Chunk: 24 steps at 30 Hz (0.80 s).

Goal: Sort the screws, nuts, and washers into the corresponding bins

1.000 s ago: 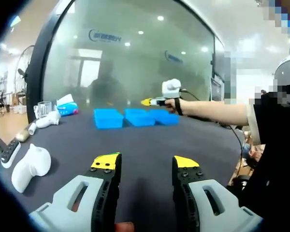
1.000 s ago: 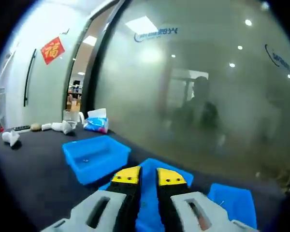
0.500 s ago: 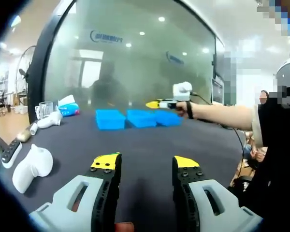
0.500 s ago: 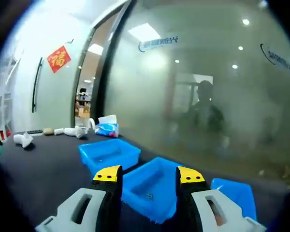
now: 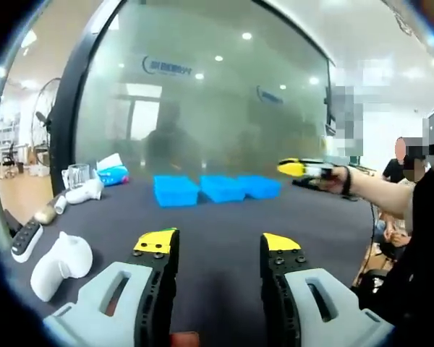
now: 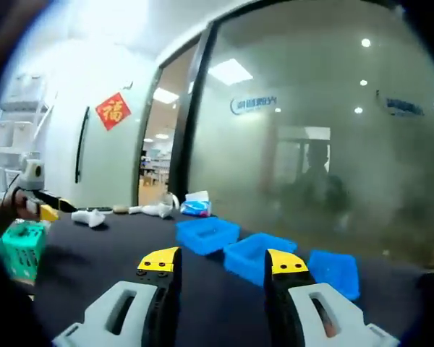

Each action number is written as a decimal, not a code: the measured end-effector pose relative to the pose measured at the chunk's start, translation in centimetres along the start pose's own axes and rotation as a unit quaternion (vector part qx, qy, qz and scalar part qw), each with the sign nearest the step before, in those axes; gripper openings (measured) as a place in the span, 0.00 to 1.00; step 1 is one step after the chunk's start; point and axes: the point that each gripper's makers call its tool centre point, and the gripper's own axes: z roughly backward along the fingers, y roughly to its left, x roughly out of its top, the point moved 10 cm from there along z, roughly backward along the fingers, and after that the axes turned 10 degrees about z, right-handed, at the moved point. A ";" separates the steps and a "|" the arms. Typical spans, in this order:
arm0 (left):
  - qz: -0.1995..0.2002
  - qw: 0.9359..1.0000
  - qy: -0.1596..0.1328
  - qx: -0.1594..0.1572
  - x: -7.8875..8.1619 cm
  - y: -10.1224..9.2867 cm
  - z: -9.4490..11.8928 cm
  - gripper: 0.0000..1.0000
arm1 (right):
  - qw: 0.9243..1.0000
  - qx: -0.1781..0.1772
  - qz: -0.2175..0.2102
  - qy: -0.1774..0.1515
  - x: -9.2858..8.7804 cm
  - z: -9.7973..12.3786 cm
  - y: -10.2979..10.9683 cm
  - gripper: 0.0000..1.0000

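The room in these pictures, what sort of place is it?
Probably an office or lab: a frosted glass wall bearing a logo, recessed ceiling lights, and a dark table holding three blue bins.

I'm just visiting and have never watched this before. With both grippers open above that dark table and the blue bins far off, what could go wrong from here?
1. The three blue bins look identical, so a part may land in the wrong one.
2. The left gripper and right gripper are both empty; small hardware could slip from wide jaws.
3. White objects lie near the left gripper and could get knocked.
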 end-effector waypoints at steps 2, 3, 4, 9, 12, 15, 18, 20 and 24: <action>-0.006 1.000 0.001 0.001 0.2 -0.1 0.0 0.43 | 1.000 -0.021 -0.017 -0.006 -0.2 2.9 -0.3 0.42; -0.007 1.000 0.000 0.000 0.2 -0.1 0.0 0.43 | 0.999 -0.028 -0.024 -0.008 -0.4 4.1 -0.4 0.42; -0.009 1.000 0.000 0.000 0.3 -0.1 0.0 0.43 | 0.999 -0.033 -0.031 -0.006 -0.6 5.2 -0.6 0.42; -0.019 1.000 0.003 -0.002 0.8 -0.5 0.0 0.43 | 0.997 -0.071 -0.031 -0.001 -1.8 9.8 -1.5 0.43; -0.026 1.000 -0.001 -0.008 1.2 -1.0 0.0 0.43 | 0.996 -0.086 -0.037 0.002 -2.3 12.1 -1.8 0.43; -0.032 0.999 0.001 -0.013 1.3 -1.4 -0.2 0.43 | 0.994 -0.098 -0.040 0.005 -2.6 13.8 -1.8 0.43; -0.038 0.999 0.003 -0.016 1.4 -1.8 -0.1 0.44 | 0.994 -0.106 -0.041 0.007 -2.8 14.8 -1.7 0.43; -0.041 0.999 0.003 -0.018 1.5 -2.0 0.0 0.44 | 0.993 -0.108 -0.043 0.007 -2.9 15.1 -1.6 0.43; -0.048 0.999 0.001 -0.016 1.7 -2.0 0.3 0.45 | 0.993 -0.111 -0.048 0.007 -3.1 15.4 -1.3 0.43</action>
